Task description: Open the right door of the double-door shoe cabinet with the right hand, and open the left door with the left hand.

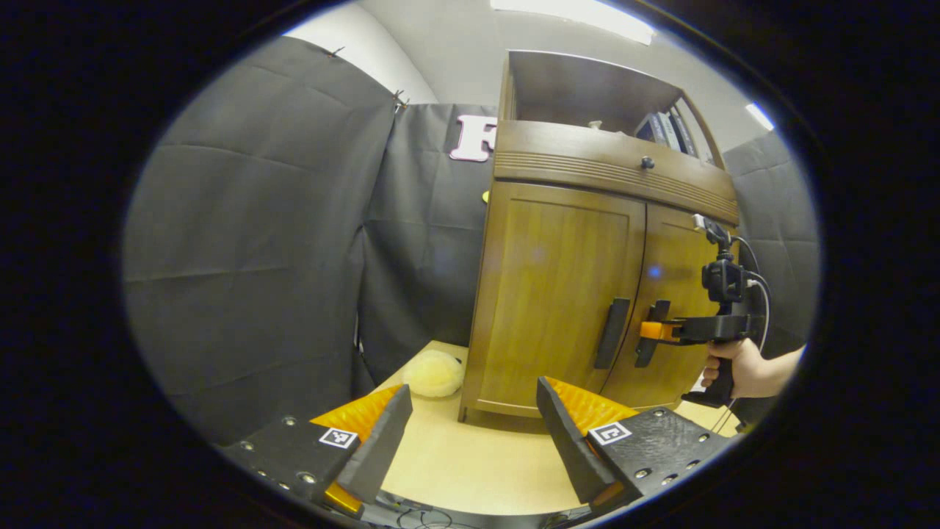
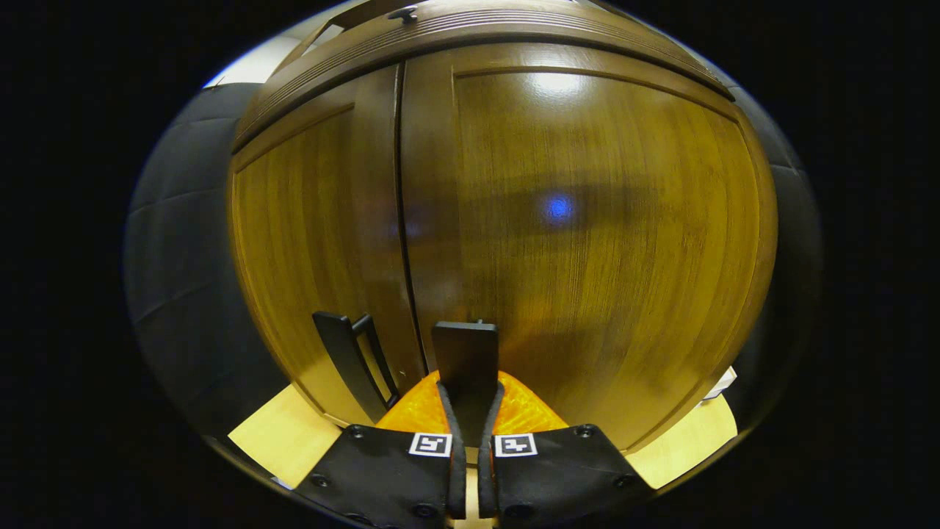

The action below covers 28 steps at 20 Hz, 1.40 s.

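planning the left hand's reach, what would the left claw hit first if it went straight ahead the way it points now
Probably the shoe cabinet's left door, low on its panel left of the left door handle. The open left claw is still well short; depth is unclear.

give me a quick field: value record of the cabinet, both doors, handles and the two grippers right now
cabinet: wooden shoe cabinet standing on a pale table
right door: shut
left door: shut
right handle: dark bar, clamped between the fingers
left handle: dark bar, untouched
right gripper: shut on the right handle, held by a hand
left gripper: open, back from the cabinet, fingers apart
other: pale fluffy thing on the table left of the cabinet
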Each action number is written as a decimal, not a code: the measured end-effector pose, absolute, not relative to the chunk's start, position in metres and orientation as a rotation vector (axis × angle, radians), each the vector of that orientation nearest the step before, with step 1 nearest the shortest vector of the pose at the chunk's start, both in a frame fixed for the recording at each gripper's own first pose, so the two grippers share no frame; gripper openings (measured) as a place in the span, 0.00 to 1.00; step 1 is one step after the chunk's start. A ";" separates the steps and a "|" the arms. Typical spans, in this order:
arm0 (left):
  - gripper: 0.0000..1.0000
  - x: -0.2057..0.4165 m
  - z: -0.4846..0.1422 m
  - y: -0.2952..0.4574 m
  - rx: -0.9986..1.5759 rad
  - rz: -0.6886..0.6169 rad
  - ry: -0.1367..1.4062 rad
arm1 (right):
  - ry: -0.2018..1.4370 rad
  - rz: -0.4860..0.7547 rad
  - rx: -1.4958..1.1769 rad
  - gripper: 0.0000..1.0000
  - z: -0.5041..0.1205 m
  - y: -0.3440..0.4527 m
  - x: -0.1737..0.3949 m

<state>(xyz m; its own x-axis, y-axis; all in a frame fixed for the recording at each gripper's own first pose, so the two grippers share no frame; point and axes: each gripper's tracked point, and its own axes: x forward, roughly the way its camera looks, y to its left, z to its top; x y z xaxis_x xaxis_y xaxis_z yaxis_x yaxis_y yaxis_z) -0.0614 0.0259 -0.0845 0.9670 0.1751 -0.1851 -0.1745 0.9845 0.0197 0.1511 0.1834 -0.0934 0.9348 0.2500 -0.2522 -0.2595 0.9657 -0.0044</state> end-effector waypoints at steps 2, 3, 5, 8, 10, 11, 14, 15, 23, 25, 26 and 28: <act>1.00 -0.064 -0.083 0.022 0.008 0.164 0.188 | 0.250 0.246 -0.042 0.08 -0.093 0.182 0.151; 1.00 -0.065 -0.082 0.020 0.014 0.157 0.187 | 0.249 0.243 -0.041 0.04 -0.094 0.181 0.148; 1.00 -0.067 -0.076 0.014 0.025 0.142 0.179 | 0.250 0.252 -0.050 0.05 -0.095 0.180 0.142; 1.00 -0.070 -0.075 0.008 0.038 0.122 0.172 | 0.249 0.266 -0.051 0.05 -0.094 0.178 0.132; 1.00 -0.071 -0.077 0.005 0.036 0.109 0.175 | 0.247 0.268 -0.049 0.08 -0.092 0.176 0.123; 0.99 -0.072 -0.078 0.004 0.032 0.101 0.178 | 0.246 0.270 -0.047 0.08 -0.092 0.174 0.117; 0.96 -0.070 -0.080 0.001 0.023 0.076 0.184 | 0.245 0.278 -0.046 0.05 -0.089 0.170 0.104; 0.95 -0.070 -0.079 0.000 0.023 0.067 0.186 | 0.245 0.280 -0.046 0.05 -0.089 0.169 0.100; 1.00 -0.071 -0.082 -0.009 0.040 -0.014 0.186 | 0.233 0.289 -0.052 0.08 -0.085 0.154 0.067; 1.00 -0.072 -0.082 -0.009 0.047 -0.034 0.185 | 0.229 0.287 -0.056 0.05 -0.087 0.148 0.062; 1.00 -0.072 -0.083 -0.009 0.052 -0.044 0.184 | 0.227 0.287 -0.058 0.05 -0.087 0.145 0.057; 1.00 -0.072 -0.084 -0.011 0.057 -0.061 0.187 | 0.226 0.285 -0.059 0.04 -0.086 0.139 0.045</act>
